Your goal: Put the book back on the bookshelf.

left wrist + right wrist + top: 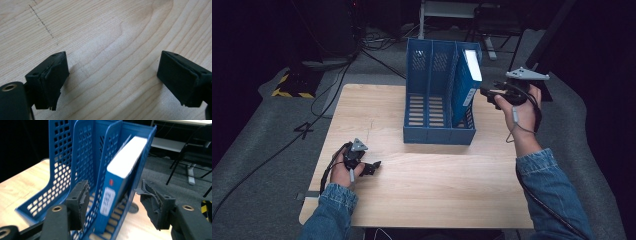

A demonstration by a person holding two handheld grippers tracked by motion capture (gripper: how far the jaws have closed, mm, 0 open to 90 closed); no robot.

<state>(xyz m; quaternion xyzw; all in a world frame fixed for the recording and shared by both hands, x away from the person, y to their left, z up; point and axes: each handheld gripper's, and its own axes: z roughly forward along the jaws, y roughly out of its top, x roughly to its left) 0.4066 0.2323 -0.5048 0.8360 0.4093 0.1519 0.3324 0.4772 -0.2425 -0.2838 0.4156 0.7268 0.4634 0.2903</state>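
Leaning in the blue file rack [439, 131] (rightmost slot), book [468, 85] faces gaping right tongs [486, 92].

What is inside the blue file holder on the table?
The blue file holder has three compartments. The rightmost one holds a blue book that leans, white page edge up. The other two look empty, though their walls hide the lower parts.

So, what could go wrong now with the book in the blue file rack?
1. The book leans tilted in the rack's rightmost slot; a push from the open right hand-held gripper might tip it further or shift the light rack.
2. The left hand-held gripper rests open on the table, far from the rack, so nothing steadies it.
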